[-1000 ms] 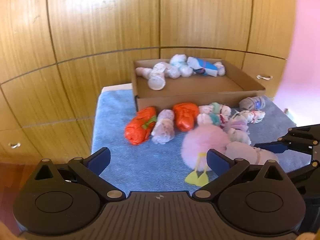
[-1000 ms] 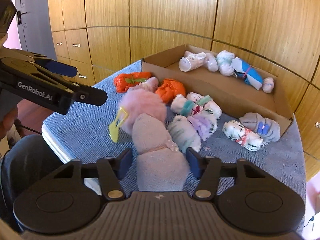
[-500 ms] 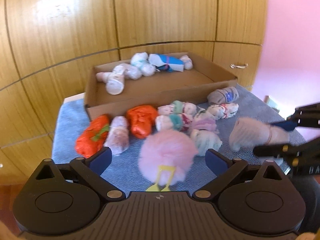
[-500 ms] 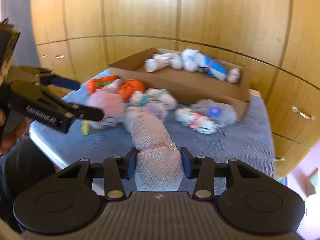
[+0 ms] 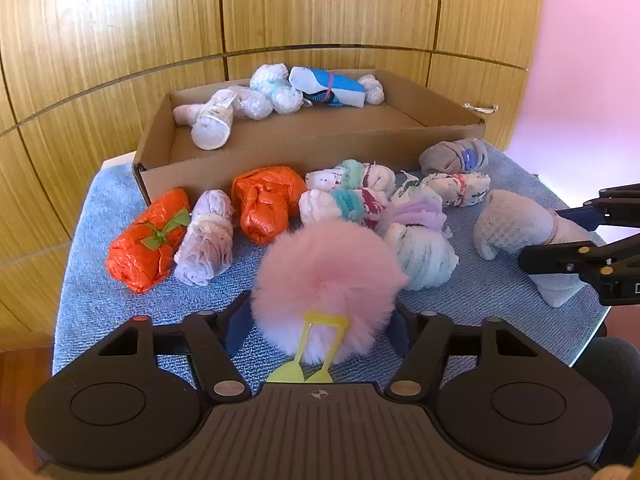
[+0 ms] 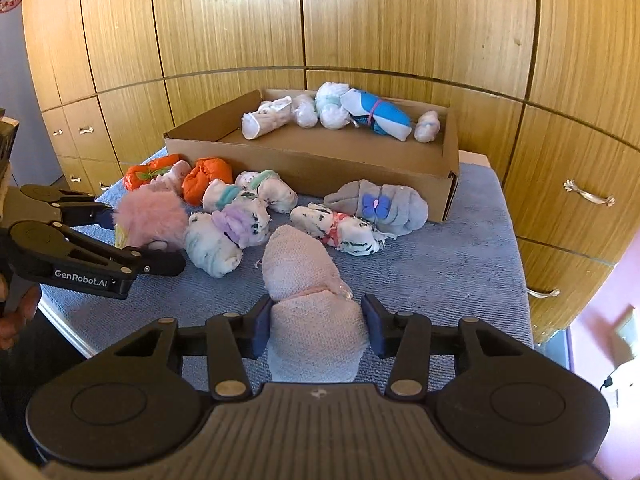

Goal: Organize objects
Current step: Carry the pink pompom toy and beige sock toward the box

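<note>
My left gripper (image 5: 320, 320) is shut on a fluffy pink pom-pom bundle (image 5: 326, 276) with a yellow tag, low over the blue towel (image 5: 120, 312). It shows at the left of the right wrist view (image 6: 148, 220). My right gripper (image 6: 316, 320) is shut on a pale pink sock roll (image 6: 308, 292), seen at the right of the left wrist view (image 5: 516, 228). A cardboard box (image 5: 304, 148) holding several rolled socks stands at the back.
Several sock bundles lie on the towel before the box: two orange ones (image 5: 148, 240), a lilac one (image 5: 206, 236), white patterned ones (image 5: 420, 252) and a grey one (image 6: 380, 208). Wooden cupboard doors (image 6: 400, 20) stand behind. The table edge is near on the left (image 6: 60, 320).
My left gripper has closed around the pink pom-pom bundle. My right gripper has carried the pink sock roll away to the right of the pile.
</note>
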{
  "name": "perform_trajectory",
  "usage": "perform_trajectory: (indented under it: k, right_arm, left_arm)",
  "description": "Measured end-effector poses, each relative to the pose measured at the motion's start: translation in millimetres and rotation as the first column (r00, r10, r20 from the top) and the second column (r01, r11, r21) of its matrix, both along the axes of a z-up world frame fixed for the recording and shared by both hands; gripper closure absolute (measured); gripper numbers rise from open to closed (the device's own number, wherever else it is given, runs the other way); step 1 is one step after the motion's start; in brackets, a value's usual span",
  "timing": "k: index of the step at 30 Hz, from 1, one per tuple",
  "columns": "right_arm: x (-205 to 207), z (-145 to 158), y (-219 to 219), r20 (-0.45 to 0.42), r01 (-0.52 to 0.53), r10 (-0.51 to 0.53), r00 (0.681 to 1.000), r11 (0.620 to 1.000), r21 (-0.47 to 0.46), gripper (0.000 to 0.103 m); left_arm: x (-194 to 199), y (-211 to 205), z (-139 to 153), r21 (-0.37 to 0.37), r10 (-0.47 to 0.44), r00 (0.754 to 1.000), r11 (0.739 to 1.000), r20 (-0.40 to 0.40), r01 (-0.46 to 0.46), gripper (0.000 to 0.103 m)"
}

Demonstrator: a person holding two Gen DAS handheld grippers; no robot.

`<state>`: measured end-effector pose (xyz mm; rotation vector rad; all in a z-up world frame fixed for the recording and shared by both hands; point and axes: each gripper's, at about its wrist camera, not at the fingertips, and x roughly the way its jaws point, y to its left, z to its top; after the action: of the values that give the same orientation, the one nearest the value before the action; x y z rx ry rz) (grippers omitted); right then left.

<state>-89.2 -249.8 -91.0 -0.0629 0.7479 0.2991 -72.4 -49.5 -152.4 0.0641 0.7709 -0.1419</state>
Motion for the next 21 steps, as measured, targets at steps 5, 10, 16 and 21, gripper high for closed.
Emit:
perform_trajectory:
  k: [5,10,16,21]
  right_arm:
    - [2,-3,0,-0.015,-0.003,0.003,1.000,1.000,-0.006,0.058]
    - [-1,-1,-2,-0.016,-0.004,0.004,1.000,1.000,0.000,0.061]
    - [-7,9,-7,-0.011,0.004,-0.004,1.000,1.000,0.017,0.063]
    - [-6,27,-14,0.009,0.008,-0.008,1.000,0.999,0.042,0.063]
  left_arm:
    - [0,0,4,0.002,-0.016,1.000,1.000,0.003,0.016,0.056]
    - [-4,2,8,0.029,-0.010,1.000,1.000,0.017,0.009,0.060]
    - [-13,14,32,0.052,0.015,0.999,0.998,0.046,-0.017,0.060]
    - [-11,28,58,0.058,0.043,0.997,0.997,0.056,-0.047,0.060]
